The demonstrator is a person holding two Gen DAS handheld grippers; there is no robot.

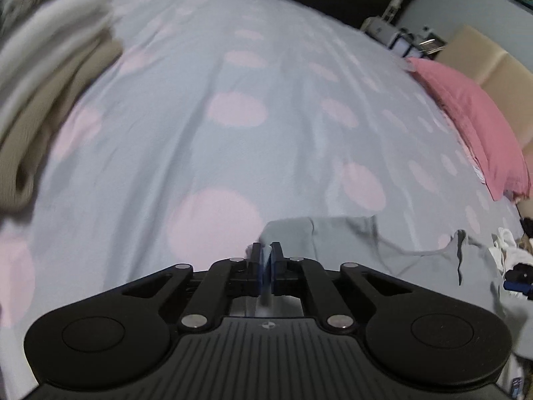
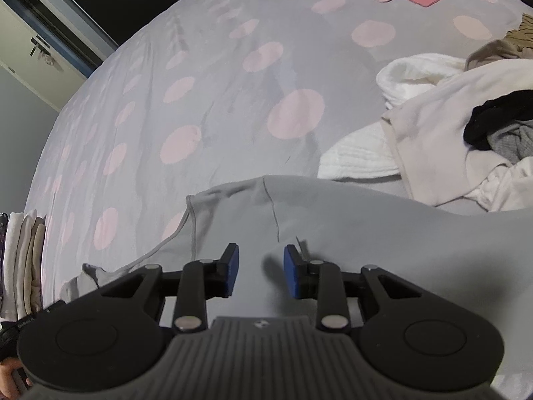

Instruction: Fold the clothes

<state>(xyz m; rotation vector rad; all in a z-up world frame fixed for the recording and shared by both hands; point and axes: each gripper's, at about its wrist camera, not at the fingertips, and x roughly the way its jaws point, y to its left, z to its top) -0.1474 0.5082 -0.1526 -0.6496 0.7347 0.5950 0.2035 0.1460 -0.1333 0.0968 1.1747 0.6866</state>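
Spotted bed, one grey garment, two hand-held grippers

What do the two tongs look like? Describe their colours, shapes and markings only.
Both the left tongs and the right tongs are matte black. Each has a ribbed grey-black body with a small round logo, two round discs at the sides, linkage arms with silver pivot pins, and blue pads on the fingers. No cables or sleeves show.
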